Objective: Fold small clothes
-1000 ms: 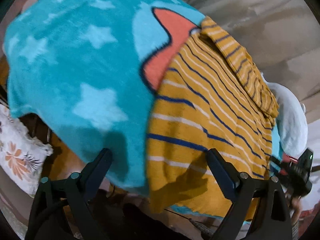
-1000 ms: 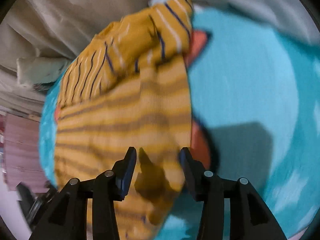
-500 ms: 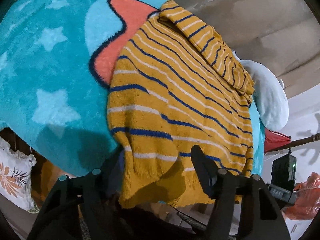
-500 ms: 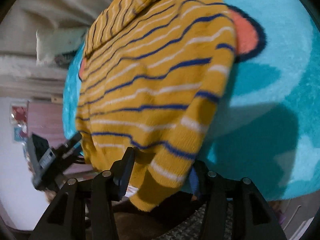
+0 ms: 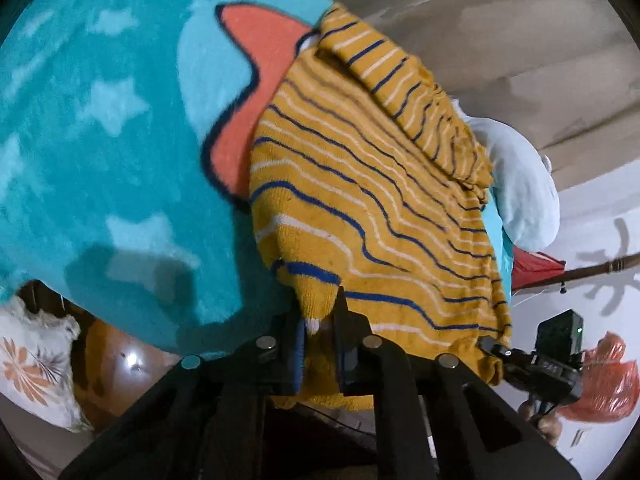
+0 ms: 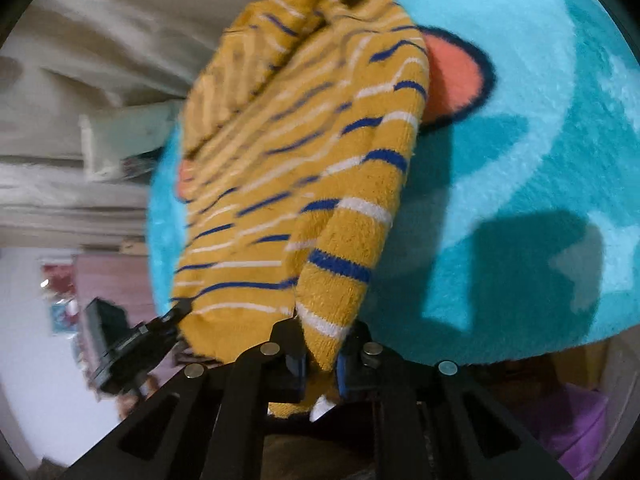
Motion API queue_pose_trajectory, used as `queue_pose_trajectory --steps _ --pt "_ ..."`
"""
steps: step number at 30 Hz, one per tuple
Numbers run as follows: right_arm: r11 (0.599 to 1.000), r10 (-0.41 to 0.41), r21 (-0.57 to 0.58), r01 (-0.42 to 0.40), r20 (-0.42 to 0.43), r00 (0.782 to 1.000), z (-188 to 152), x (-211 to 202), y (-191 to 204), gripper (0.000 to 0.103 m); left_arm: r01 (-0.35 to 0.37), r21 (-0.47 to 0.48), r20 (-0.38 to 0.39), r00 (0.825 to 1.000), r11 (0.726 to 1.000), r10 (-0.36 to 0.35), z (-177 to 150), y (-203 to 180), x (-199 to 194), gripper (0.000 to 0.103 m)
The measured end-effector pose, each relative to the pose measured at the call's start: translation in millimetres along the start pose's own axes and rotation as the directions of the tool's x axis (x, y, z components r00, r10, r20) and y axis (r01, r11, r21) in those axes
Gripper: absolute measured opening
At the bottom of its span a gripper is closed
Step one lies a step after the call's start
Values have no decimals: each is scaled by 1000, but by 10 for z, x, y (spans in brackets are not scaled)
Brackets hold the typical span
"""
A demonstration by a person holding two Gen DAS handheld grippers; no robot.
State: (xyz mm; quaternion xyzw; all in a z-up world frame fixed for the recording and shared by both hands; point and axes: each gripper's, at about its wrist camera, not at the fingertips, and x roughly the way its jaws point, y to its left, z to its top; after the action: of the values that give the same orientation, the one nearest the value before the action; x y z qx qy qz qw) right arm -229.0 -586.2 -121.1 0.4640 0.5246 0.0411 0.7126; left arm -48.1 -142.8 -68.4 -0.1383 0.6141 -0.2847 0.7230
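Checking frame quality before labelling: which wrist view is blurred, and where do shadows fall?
Left wrist view: sharp, fisheye-curved; a dark gripper shadow lies on the teal blanket beside the striped sweater. Right wrist view: motion-smeared, sweater stripes soft, background streaked; shadow on the blanket at right.

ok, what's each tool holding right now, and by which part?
Both hold the striped sweater. The left tool is shut on one corner of its near hem; the right tool is closing on the other corner, fabric pinched between its jaws.

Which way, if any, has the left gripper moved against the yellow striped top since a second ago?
Yes. The left gripper has shifted right off the teal blanket onto the yellow striped top hem, where it is shut.
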Motion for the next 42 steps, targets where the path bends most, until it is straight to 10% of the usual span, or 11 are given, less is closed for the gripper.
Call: queue_pose_trajectory --steps 11,21,33,39,42 --pt "966 70 -229 -122 -221 973 -280 -234 86 9 -57 -65 83 995 996 62 -469 -138 -330 11" --pt "923 149 -333 -195 -158 976 215 -349 258 10 -97 -69 172 979 993 107 -263 -452 -352 11" --pt "916 224 -350 -197 38 974 1556 -188 938 10 -90 29 232 969 996 80 1178 -1006 45 11" --pt "971 64 -236 -28 146 987 2432 382 1010 13 -108 -10 155 982 994 109 2134 -805 780 14" --pt "991 -13 -130 33 153 988 2776 638 835 15 8 -113 91 996 994 2 2426 -560 1005 19"
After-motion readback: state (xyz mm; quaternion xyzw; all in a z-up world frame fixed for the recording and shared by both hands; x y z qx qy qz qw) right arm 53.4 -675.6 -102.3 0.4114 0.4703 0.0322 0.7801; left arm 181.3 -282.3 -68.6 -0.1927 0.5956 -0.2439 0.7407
